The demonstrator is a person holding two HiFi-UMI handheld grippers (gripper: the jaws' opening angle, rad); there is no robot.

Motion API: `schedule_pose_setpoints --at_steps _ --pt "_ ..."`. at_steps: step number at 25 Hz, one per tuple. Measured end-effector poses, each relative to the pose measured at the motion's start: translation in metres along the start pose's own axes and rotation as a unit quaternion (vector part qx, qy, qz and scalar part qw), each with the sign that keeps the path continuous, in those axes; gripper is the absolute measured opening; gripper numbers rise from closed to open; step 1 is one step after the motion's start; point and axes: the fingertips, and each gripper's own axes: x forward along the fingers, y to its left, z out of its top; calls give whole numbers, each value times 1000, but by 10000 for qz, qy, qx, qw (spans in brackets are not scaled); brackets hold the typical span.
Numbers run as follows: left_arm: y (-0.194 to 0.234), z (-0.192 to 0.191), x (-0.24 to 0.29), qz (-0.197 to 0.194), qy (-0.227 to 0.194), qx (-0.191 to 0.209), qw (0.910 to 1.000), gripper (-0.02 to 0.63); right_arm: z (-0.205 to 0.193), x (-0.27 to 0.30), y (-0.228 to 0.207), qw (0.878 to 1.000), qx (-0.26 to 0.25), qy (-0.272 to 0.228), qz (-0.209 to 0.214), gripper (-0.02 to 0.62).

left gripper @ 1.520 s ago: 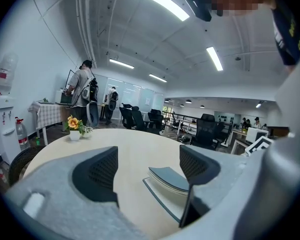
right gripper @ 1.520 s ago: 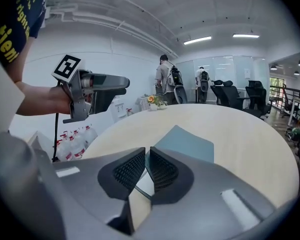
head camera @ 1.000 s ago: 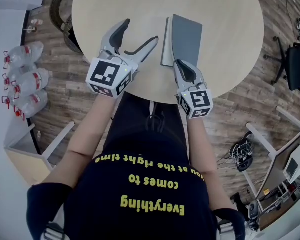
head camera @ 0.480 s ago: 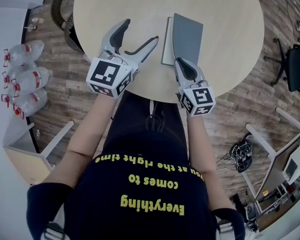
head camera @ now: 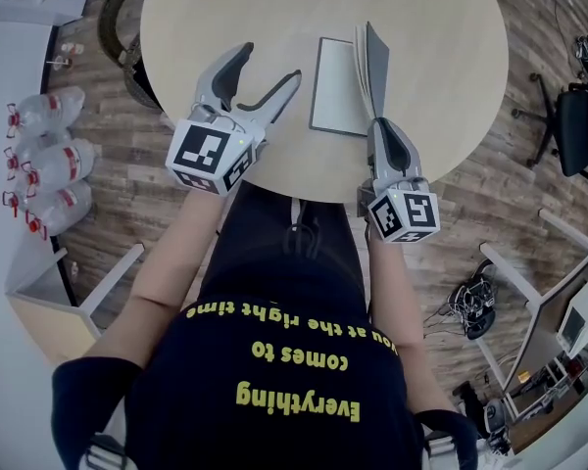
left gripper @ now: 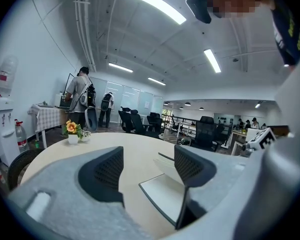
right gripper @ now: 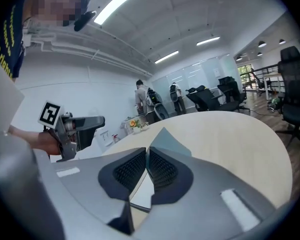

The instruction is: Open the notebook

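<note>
**Grey cover up, notebook ~half open**

Vs a sec ago: grey cover [head camera: 380, 59] went from leaning low over the notebook [head camera: 323, 120] to standing nearly on edge. White first page [head camera: 335, 96] was now exposed. Right hand-held gripper [head camera: 379, 125] had its jaws shut on the cover's near edge and had swung up and right w/ it. Notebook sat on the round wooden surface [head camera: 225, 8], page block flat. Judged: cover needed laying over to the right to finish. Left hand-held gripper [head camera: 269, 67] stayed put left of the notebook, jaws wide but just closed a bit, nothing btwn them.

Unclear: a few pale leaves [head camera: 360, 55] seemed to ride up w/ the cover, count n/a. Spine was hidden behind the cover. Left gripper view cut the page off behind its jaw.
</note>
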Motion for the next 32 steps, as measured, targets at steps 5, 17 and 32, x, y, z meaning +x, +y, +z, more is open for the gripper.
schedule_pose_setpoints --at_steps 5,17,32 --pt "-12 0 4 -171 -40 16 9998 216 14 -23 -36 9966 459 -387 -571 37" --pt "-34 -6 25 -506 69 70 9987 84 12 -48 -94 9804 1268 -712 -1329 35" --pt "-44 -20 43 -570 250 -14 9981 74 -21 -67 -164 9717 1279 -229 -1972 34"
